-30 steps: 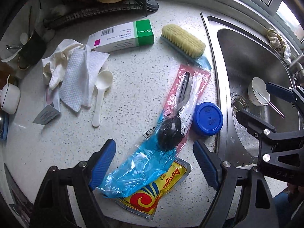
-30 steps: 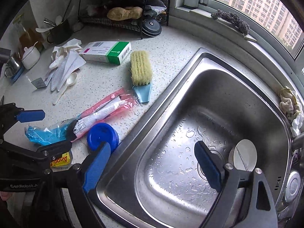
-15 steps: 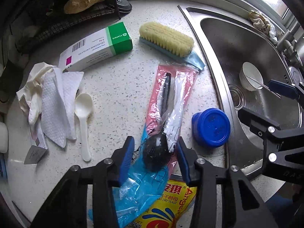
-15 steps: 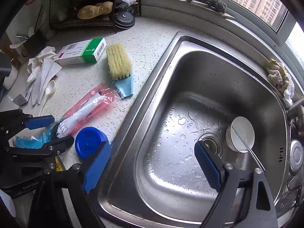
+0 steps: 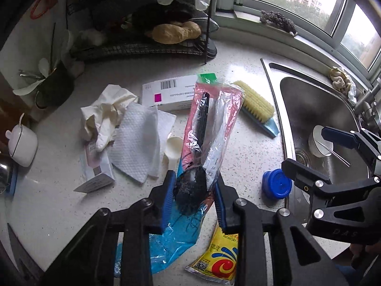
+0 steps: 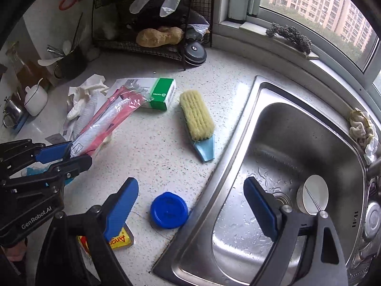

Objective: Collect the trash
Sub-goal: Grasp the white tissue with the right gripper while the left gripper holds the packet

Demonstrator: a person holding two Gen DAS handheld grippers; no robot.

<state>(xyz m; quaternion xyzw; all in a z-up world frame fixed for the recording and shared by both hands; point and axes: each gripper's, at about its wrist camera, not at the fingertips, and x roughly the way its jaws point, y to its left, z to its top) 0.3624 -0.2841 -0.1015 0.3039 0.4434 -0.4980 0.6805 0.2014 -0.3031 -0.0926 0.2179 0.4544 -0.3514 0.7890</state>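
A pink-and-blue plastic cutlery packet (image 5: pixel 204 128) with a black spoon inside hangs tilted above the counter, also seen in the right wrist view (image 6: pixel 112 116). My left gripper (image 5: pixel 193 186) is still closing, its blue pads pressing the packet at the spoon's bowl. A yellow yeast sachet (image 5: pixel 216 257) lies on the counter under it. A crumpled paper towel (image 5: pixel 138 143) and pale gloves (image 5: pixel 104 112) lie to the left. My right gripper (image 6: pixel 190 186) stands open and empty above a blue lid (image 6: pixel 169 209) at the sink's edge.
A green-and-white box (image 5: pixel 166 93), a yellow scrubbing brush (image 6: pixel 196 116) and a white plastic spoon (image 5: pixel 172 147) lie on the speckled counter. The steel sink (image 6: pixel 297 124) on the right holds a small white cup (image 6: pixel 314 194). A wire rack (image 6: pixel 152 47) stands at the back.
My left gripper narrowed around the cutlery packet, gripped it at the spoon's bowl and lifted it off the counter. Both grippers rose and drew back; the right stayed open.
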